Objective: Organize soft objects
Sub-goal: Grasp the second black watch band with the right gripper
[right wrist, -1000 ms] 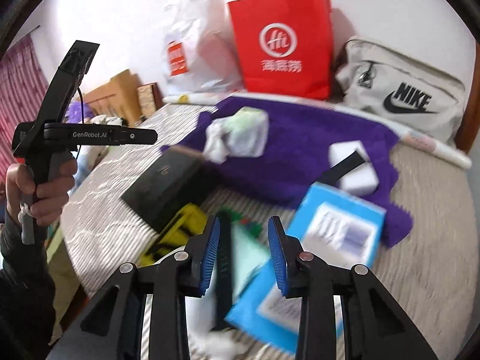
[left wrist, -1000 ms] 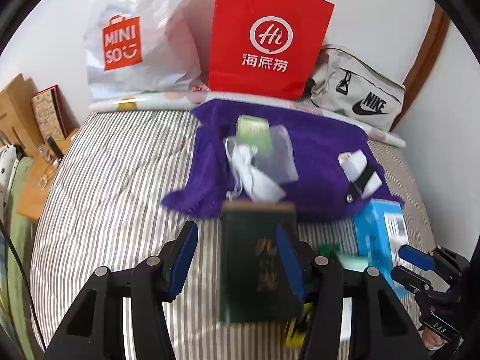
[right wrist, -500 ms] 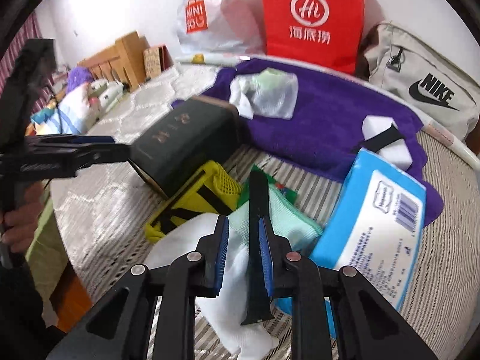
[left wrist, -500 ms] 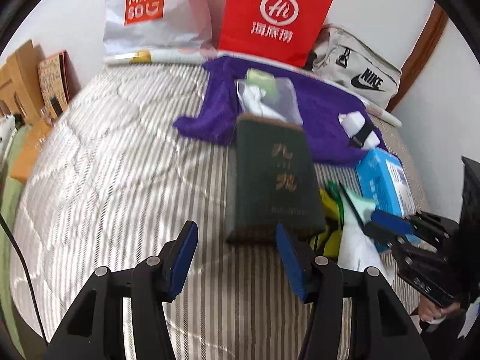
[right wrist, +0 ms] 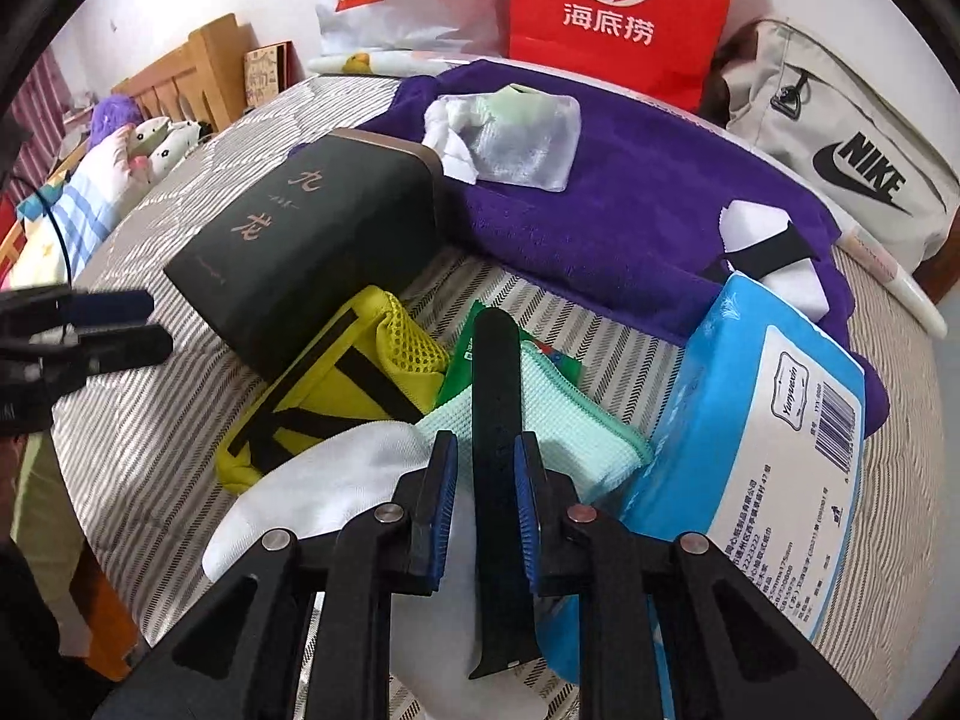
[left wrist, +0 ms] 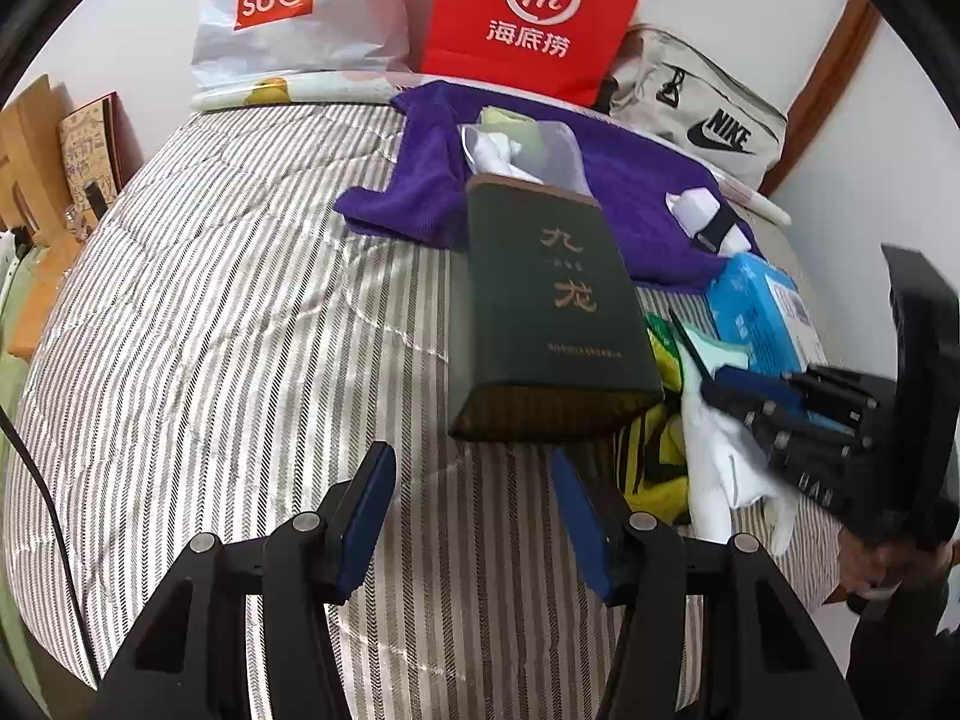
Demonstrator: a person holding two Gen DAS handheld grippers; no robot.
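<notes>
Right gripper (right wrist: 485,501): jaws closing around a black strap (right wrist: 495,396); the strap runs between the blue pads, small gaps either side (contact not yet visible). The strap lies over a white cloth (right wrist: 336,480) and a mint pouch (right wrist: 570,426). Left of these, a yellow mesh bag (right wrist: 336,384); right, a blue tissue pack (right wrist: 762,450). Left gripper (left wrist: 471,516): jaws apart, nothing between them, hovering over the striped bedcover (left wrist: 210,330) just near of a dark green box (left wrist: 540,312). Far side: purple towel (right wrist: 630,198) with a clear pouch (right wrist: 516,138) on it, then a red paper bag (right wrist: 624,6) against the wall.
</notes>
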